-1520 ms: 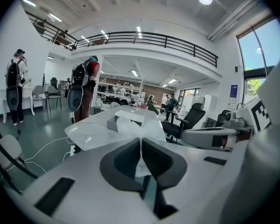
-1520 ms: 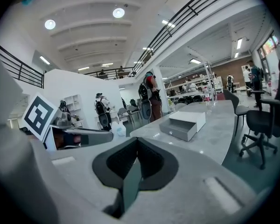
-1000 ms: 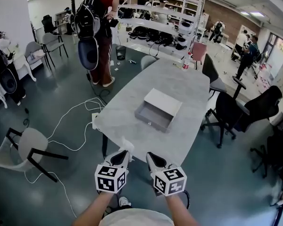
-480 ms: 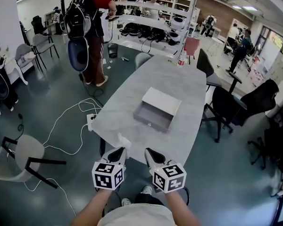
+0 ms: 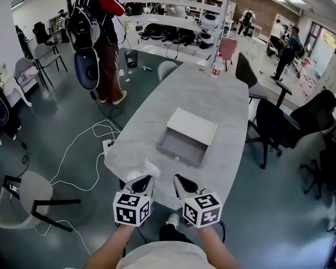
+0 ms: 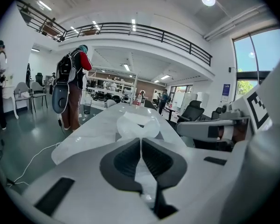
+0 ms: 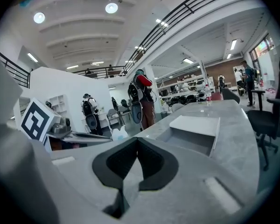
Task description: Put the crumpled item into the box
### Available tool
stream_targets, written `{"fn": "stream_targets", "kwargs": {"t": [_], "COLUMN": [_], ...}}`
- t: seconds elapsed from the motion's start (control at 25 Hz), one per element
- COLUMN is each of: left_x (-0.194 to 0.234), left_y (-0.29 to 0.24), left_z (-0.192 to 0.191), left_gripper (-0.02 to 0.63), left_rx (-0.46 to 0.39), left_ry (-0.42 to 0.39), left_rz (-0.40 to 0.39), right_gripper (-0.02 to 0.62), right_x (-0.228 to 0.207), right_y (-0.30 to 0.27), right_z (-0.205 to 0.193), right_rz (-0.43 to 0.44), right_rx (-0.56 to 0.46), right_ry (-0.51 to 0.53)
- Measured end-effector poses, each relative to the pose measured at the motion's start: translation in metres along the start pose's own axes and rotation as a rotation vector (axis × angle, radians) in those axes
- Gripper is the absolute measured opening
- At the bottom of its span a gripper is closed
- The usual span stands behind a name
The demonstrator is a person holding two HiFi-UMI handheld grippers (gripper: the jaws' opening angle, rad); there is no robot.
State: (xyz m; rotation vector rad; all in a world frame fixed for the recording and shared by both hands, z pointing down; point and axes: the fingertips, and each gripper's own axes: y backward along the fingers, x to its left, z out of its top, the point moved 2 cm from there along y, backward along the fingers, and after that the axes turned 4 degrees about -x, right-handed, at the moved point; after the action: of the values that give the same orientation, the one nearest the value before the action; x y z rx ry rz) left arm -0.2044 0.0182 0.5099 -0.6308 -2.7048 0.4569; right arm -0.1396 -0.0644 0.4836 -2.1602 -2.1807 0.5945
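Note:
An open grey box (image 5: pixel 183 140) with a white lid behind it lies in the middle of the long grey table (image 5: pixel 207 94). My left gripper (image 5: pixel 143 182) hangs over the table's near edge, shut on a crumpled, pale translucent item (image 5: pixel 149 168) that sticks out past the jaws. In the left gripper view the crumpled item (image 6: pixel 138 125) bulges above the shut gripper (image 6: pixel 140 146) and hides most of the box. My right gripper (image 5: pixel 182 182) is beside it, shut with nothing in it. In the right gripper view the gripper (image 7: pixel 136 146) points toward the box (image 7: pixel 196 133).
A person with a backpack (image 5: pixel 98 32) stands at the table's far left. Black office chairs (image 5: pixel 277 128) line the right side, and a white chair (image 5: pixel 28 195) stands at the left. White cables (image 5: pixel 84 150) trail on the floor. A red bottle (image 5: pixel 217 66) stands at the far end.
Both grippers have come forward to the table's near edge, the left still holding the crumpled item. The box looks nearer.

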Motion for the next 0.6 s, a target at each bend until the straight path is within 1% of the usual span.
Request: {"fn": "stream_targets", "kwargs": {"t": [0.2,0.44,0.6], "left_x": [0.008,0.004,-0.001], "left_y": [-0.042,-0.090,-0.115], "left_z": [0.015,0.025,0.033], "left_gripper": [0.018,0.018,0.018], "left_rx": [0.030,0.074,0.118], "left_ry": [-0.010,-0.037,-0.084], "left_rz": [-0.006,-0.023,-0.037], "right_gripper": [0.005,0.005,0.005], "right_x": [-0.034,-0.076,-0.101], "right_y": [-0.024,-0.041,-0.048], "right_z": [0.010,0.016,0.023], "right_rz": [-0.009,-0.027,-0.034], "right_rx": [0.004,0.014,0.009], "right_ry": [-0.022,-0.060,-0.092]}}
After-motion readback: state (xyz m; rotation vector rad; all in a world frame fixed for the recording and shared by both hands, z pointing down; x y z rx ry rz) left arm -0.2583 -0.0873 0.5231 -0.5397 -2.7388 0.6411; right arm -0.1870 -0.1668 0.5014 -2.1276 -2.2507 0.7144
